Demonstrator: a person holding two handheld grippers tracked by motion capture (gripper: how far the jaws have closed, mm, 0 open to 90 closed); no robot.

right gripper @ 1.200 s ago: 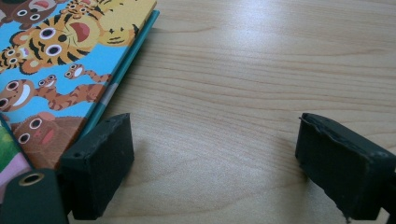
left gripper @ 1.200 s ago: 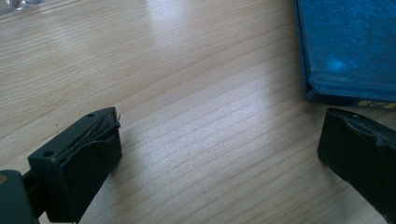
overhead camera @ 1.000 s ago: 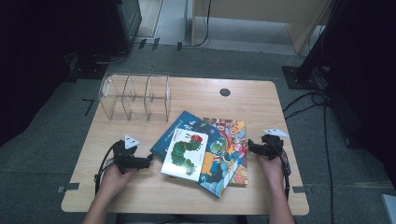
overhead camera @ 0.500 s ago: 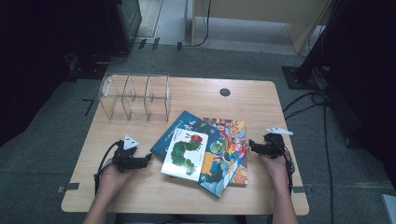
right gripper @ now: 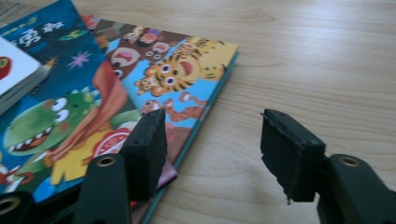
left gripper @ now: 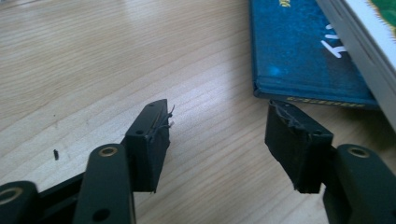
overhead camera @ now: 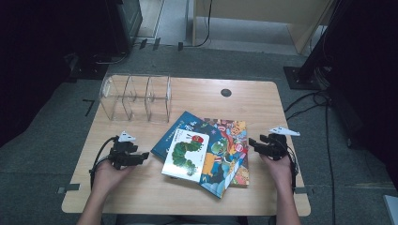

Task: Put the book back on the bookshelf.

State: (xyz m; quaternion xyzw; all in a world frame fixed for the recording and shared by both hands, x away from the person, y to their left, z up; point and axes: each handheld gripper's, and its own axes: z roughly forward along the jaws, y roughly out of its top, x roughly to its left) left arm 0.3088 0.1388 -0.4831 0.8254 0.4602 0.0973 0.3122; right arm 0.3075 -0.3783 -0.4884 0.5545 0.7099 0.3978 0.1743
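Observation:
Three picture books lie stacked askew at the middle of the wooden table (overhead camera: 263, 101). A white caterpillar book (overhead camera: 185, 154) is on top, over a colourful cartoon book (overhead camera: 232, 145) and a blue book (overhead camera: 180, 125). My left gripper (overhead camera: 143, 156) hovers left of the stack, open, aimed at the blue book's corner (left gripper: 303, 56). Its jaws have just been closing, with bare wood between the left gripper's (left gripper: 217, 126) pads. My right gripper (overhead camera: 252, 143) hovers at the stack's right edge, open. Its jaws have also just been closing, over the cartoon book's (right gripper: 140, 79) edge, and the right gripper (right gripper: 212, 135) grips nothing.
A clear plastic organiser (overhead camera: 136, 97) with three compartments stands at the back left of the table. A small black hole (overhead camera: 226, 93) sits near the far edge. Cables and dark equipment lie on the floor around the table.
Both grippers have lifted slightly off the table, and their jaws look a little narrower. The books have not moved.

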